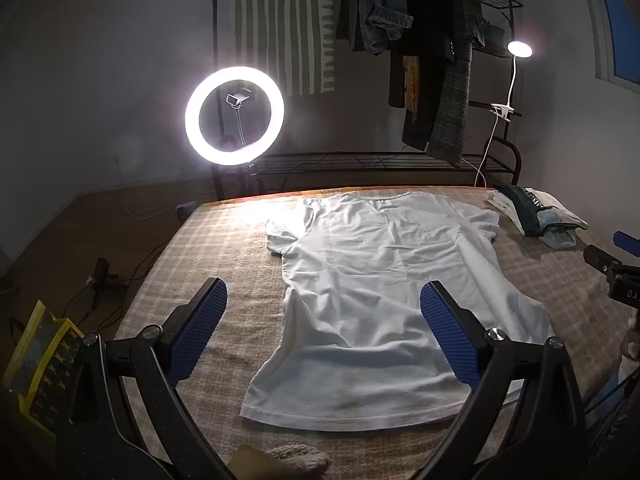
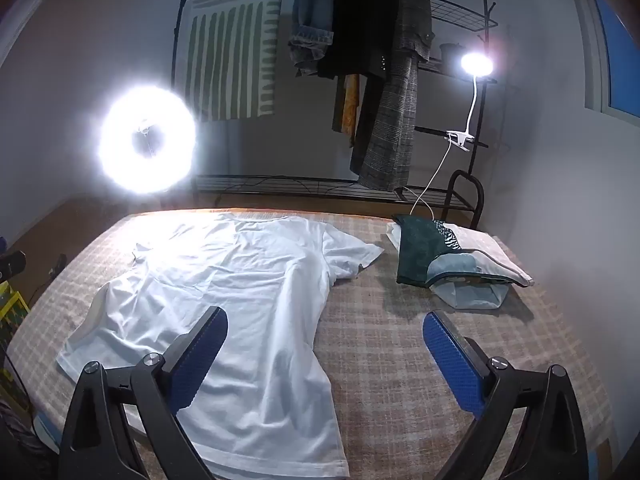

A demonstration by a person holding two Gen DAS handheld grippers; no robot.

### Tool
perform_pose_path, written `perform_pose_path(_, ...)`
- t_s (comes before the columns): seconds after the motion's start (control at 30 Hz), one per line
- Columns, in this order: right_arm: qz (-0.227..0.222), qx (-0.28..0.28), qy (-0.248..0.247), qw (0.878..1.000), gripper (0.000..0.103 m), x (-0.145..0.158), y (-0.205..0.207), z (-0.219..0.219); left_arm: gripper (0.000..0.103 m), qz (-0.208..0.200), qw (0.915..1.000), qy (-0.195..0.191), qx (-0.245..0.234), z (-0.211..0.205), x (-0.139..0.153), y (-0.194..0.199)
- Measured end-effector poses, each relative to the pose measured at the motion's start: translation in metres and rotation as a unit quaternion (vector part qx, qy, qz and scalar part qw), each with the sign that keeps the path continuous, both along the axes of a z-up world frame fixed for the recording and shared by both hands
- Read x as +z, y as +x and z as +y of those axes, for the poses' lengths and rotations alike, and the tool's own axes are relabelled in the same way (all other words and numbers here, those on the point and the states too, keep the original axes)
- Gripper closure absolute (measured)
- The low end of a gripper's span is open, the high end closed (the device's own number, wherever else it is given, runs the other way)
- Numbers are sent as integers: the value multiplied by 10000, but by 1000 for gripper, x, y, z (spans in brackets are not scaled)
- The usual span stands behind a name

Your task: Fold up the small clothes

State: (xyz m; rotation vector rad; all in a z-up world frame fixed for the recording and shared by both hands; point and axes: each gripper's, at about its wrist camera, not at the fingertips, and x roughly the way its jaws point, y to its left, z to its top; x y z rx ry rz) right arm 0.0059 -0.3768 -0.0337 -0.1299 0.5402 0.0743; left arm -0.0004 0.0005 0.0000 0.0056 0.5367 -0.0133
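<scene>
You have one white T-shirt (image 1: 372, 280) lying flat, one folded pile (image 2: 448, 256), and both your left tongs (image 1: 324, 320) and right tongs (image 2: 324, 352) released, grasping nothing.

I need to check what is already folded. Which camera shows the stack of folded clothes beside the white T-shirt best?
The right wrist view: the stack of folded clothes lies large and whole there, dark green piece on top, pale ones beneath. The left wrist view shows the stack small, squeezed at the right edge beyond the white T-shirt.
</scene>
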Motion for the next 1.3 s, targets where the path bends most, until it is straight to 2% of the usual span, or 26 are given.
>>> perform_pose_path(0.3, -47, 2, -31, 10000, 3, 0, 0, 1, 4, 63, 9999, 115, 12, -1, -1, 0)
perform_pose_path(1.3, 20, 0, 62, 10000, 3, -2, 5, 0, 4, 104, 9999, 68, 8, -6, -9, 2)
